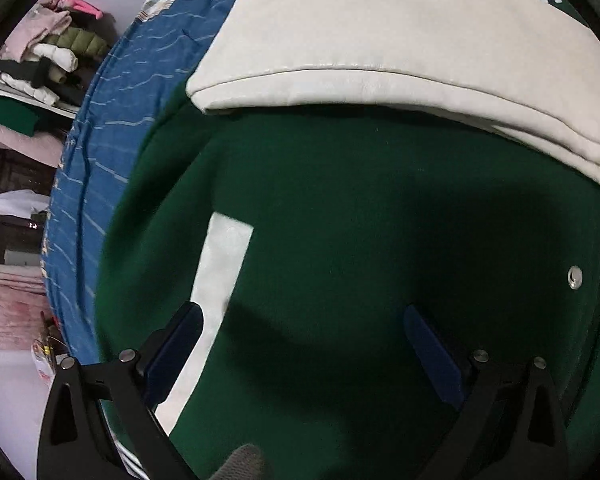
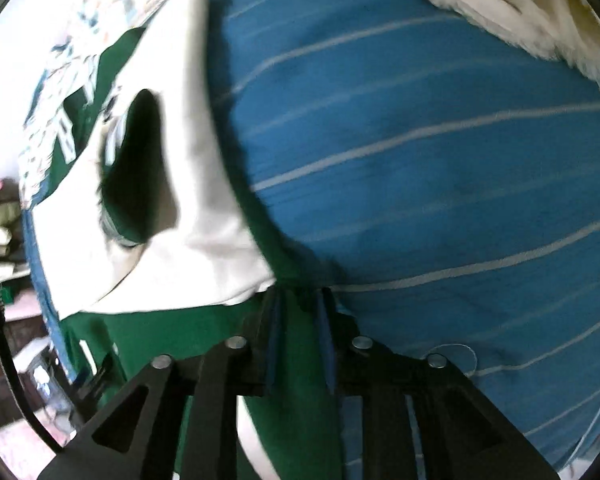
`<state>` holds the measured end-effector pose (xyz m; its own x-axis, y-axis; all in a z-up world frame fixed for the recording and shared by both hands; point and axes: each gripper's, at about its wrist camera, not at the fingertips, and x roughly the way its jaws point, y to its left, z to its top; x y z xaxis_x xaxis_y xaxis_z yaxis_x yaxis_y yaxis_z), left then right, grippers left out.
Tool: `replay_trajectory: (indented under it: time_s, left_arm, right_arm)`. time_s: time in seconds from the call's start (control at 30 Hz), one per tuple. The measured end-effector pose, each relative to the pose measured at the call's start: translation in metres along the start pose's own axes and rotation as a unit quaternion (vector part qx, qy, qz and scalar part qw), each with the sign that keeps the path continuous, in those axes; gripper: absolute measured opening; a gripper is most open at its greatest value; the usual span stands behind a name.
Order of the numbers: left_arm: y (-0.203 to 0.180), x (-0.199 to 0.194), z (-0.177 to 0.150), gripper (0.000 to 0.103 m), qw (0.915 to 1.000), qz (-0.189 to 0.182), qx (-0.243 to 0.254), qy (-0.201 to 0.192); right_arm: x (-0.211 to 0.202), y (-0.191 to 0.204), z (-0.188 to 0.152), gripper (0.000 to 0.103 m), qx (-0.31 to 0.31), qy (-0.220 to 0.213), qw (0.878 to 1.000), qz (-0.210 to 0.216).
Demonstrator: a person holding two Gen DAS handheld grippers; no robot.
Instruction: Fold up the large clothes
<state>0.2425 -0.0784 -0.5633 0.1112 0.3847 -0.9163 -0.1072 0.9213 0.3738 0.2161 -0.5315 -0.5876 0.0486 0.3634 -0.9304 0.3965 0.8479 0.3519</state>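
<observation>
With the green varsity jacket [image 1: 360,240] spread on the blue striped bed [image 2: 440,152], the right gripper [image 2: 300,312] pinches its green edge (left gripper [image 1: 304,320] fingers spread wide, empty), so the fold should be drawn evenly, cream sleeve [image 1: 380,40] kept flat.

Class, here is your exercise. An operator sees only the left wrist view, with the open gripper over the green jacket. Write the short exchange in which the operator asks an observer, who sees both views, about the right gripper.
Operator: My left gripper hangs open over the green jacket. Where is the right gripper?
Observer: The right gripper is at the jacket's edge beside the cream sleeve, shut on a fold of green fabric.
Operator: What lies beyond it?
Observer: Bare blue striped sheet, with a fluffy white item at its far side.
</observation>
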Motion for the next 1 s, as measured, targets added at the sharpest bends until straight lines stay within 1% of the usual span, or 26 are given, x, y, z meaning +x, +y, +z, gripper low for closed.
replay_trajectory:
  time_s: [0.07,0.1,0.13,0.17,0.2,0.23,0.27,0.3,0.33,0.4,0.47,0.5,0.53,0.57,0.6,0.67,0.7,0.73,0.77,0.8,0.83,0.87,0.9,0.93,0.97,1.0]
  left_arm:
    - [-0.002,0.0,0.002,0.103,1.0,-0.002,-0.002,-0.007]
    - [-0.003,0.001,0.001,0.103,0.9999,-0.006,-0.008,-0.014]
    - [-0.002,0.001,0.001,0.103,0.9995,-0.012,-0.017,-0.023]
    - [0.001,0.001,0.001,0.103,0.9988,-0.023,-0.028,-0.033]
    - [0.004,0.004,0.001,0.103,0.9979,-0.041,-0.04,-0.031]
    - [0.009,0.004,0.004,0.103,0.9973,-0.055,-0.043,-0.022]
    - [0.015,0.005,0.006,0.103,0.9962,-0.076,-0.043,-0.007]
    - [0.02,0.003,0.007,0.103,0.9956,-0.082,-0.045,0.003]
    - [0.025,-0.001,0.005,0.103,0.9958,-0.078,-0.047,0.006]
    - [0.039,-0.016,-0.007,0.103,0.9971,-0.059,-0.048,0.0]
    - [0.05,-0.031,-0.026,0.103,0.998,-0.049,-0.041,-0.006]
    - [0.055,-0.037,-0.039,0.103,0.9985,-0.042,-0.033,-0.008]
    - [0.061,-0.043,-0.054,0.103,0.9991,-0.033,-0.024,-0.006]
    - [0.066,-0.046,-0.062,0.103,0.9994,-0.029,-0.019,-0.005]
    - [0.07,-0.049,-0.074,0.103,0.9996,-0.025,-0.013,-0.004]
    - [0.077,-0.044,-0.096,0.103,0.9998,-0.017,0.003,0.01]
    - [0.08,-0.037,-0.105,0.103,0.9995,-0.022,0.01,0.021]
    - [0.08,-0.03,-0.115,0.103,0.9989,-0.029,0.014,0.032]
    - [0.082,-0.023,-0.117,0.103,0.9987,-0.034,0.017,0.035]
    - [0.081,-0.018,-0.121,0.103,0.9984,-0.038,0.025,0.032]
    - [0.08,-0.016,-0.122,0.103,0.9984,-0.039,0.033,0.025]
    - [0.078,-0.015,-0.122,0.103,0.9983,-0.039,0.04,0.015]
    - [0.076,-0.014,-0.12,0.103,0.9981,-0.04,0.045,0.01]
    - [0.075,-0.013,-0.118,0.103,0.9979,-0.045,0.047,0.007]
    - [0.075,-0.014,-0.118,0.103,0.9978,-0.05,0.044,0.005]
    - [0.074,-0.014,-0.117,0.103,0.9975,-0.057,0.04,0.004]
  right_arm:
    - [0.014,0.008,0.004,0.028,-0.041,0.016,0.999,-0.023]
    - [0.018,0.009,0.006,0.021,-0.052,0.011,0.998,-0.042]
    - [0.019,0.006,0.01,0.02,-0.045,0.003,0.998,-0.052]
    - [0.019,0.002,0.011,0.018,-0.026,0.003,0.998,-0.051]
    - [0.016,0.001,0.011,0.018,-0.003,0.002,0.998,-0.06]
    - [0.013,0.005,0.01,0.019,0.001,-0.001,0.997,-0.075]
    - [0.007,0.015,0.003,0.023,0.0,-0.002,0.994,-0.109]
    - [0.003,0.024,-0.004,0.024,0.003,-0.003,0.992,-0.13]
    - [-0.005,0.035,-0.015,0.028,0.001,-0.005,0.99,-0.142]
    - [-0.024,0.06,-0.047,0.03,-0.01,-0.009,0.992,-0.129]
    - [-0.035,0.085,-0.081,0.041,-0.019,-0.006,0.992,-0.122]
    - [-0.035,0.1,-0.102,0.045,-0.025,0.004,0.994,-0.102]
    - [-0.03,0.115,-0.123,0.046,-0.028,0.022,0.997,-0.075]
    - [-0.017,0.132,-0.146,0.047,-0.028,0.05,0.998,-0.039]
    - [-0.003,0.145,-0.164,0.051,-0.031,0.073,0.997,-0.016]
    - [0.033,0.174,-0.199,0.055,-0.03,0.116,0.993,0.001]
    - [0.046,0.18,-0.212,0.055,-0.03,0.126,0.992,0.006]
    - [0.062,0.193,-0.225,0.055,-0.041,0.136,0.99,-0.004]
    - [0.077,0.203,-0.237,0.055,-0.049,0.139,0.989,-0.034]
    - [0.088,0.211,-0.248,0.055,-0.053,0.139,0.988,-0.051]
    - [0.098,0.216,-0.254,0.056,-0.059,0.135,0.986,-0.079]
    - [0.102,0.218,-0.258,0.052,-0.05,0.118,0.986,-0.108]
    - [0.101,0.218,-0.261,0.032,-0.036,0.103,0.986,-0.129]
    - [0.1,0.219,-0.262,0.02,-0.032,0.092,0.985,-0.142]
    - [0.097,0.221,-0.264,0.011,-0.027,0.084,0.986,-0.142]
    - [0.092,0.219,-0.266,0.01,-0.018,0.078,0.987,-0.137]
